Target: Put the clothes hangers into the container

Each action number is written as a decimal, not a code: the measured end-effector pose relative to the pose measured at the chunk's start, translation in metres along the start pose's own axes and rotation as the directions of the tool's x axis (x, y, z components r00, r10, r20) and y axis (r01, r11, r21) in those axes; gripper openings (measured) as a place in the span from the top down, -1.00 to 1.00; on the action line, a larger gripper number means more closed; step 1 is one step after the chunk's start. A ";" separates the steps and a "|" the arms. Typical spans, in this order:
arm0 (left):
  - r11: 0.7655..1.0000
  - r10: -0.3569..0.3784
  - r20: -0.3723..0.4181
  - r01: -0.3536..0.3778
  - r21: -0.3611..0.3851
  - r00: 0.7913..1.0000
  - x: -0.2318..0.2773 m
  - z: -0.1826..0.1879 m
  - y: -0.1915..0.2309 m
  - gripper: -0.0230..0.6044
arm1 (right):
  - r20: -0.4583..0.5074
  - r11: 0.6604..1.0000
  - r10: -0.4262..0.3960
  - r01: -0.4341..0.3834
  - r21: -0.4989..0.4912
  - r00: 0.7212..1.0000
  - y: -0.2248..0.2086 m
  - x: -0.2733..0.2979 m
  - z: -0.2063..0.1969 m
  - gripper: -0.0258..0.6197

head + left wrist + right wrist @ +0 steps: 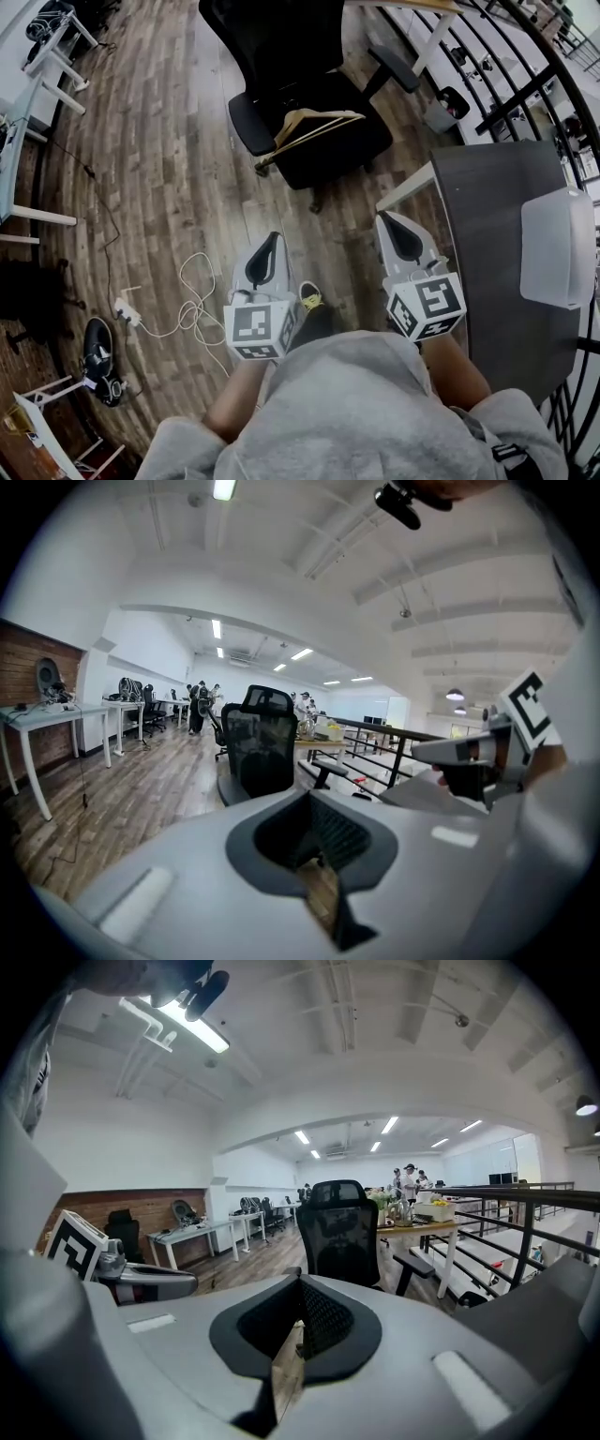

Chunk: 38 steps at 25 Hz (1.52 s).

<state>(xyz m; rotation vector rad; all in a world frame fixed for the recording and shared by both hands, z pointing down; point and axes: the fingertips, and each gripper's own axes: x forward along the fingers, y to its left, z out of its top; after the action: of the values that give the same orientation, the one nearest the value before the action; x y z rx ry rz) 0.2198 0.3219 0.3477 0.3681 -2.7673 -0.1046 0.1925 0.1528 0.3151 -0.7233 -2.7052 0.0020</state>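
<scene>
Across the wood floor the hangers [314,127] lie on the chair [281,47], well apart from the container [558,246] on the desk [492,216]; they look light, stiff and smooth, so I'd pinch a wooden arm once my left gripper [272,238] and right gripper [390,222], jaws pressed together on nothing, spread.

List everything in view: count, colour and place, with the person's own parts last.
black mesh office chair: one, black, on the floor ahead
wooden clothes hangers: at least two, light brown, on the chair seat
dark grey rectangular table: one, dark grey, at right
translucent white plastic container: one, whitish, on the table
white power strip with cable: one, white, floor at left
left gripper: one, grey, jaws together, empty
right gripper: one, grey, jaws together, empty
</scene>
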 end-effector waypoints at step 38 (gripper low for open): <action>0.999 -0.026 0.043 0.024 0.035 0.999 0.115 0.049 0.010 0.90 | 0.046 1.000 -0.005 0.005 0.001 0.999 -0.074 0.102 0.044 0.92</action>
<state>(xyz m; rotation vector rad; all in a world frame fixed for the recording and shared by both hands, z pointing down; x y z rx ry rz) 0.0960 0.3020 0.3410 0.4142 -2.8114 -0.0719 0.0598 0.1418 0.3127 -0.7247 -2.7508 0.0187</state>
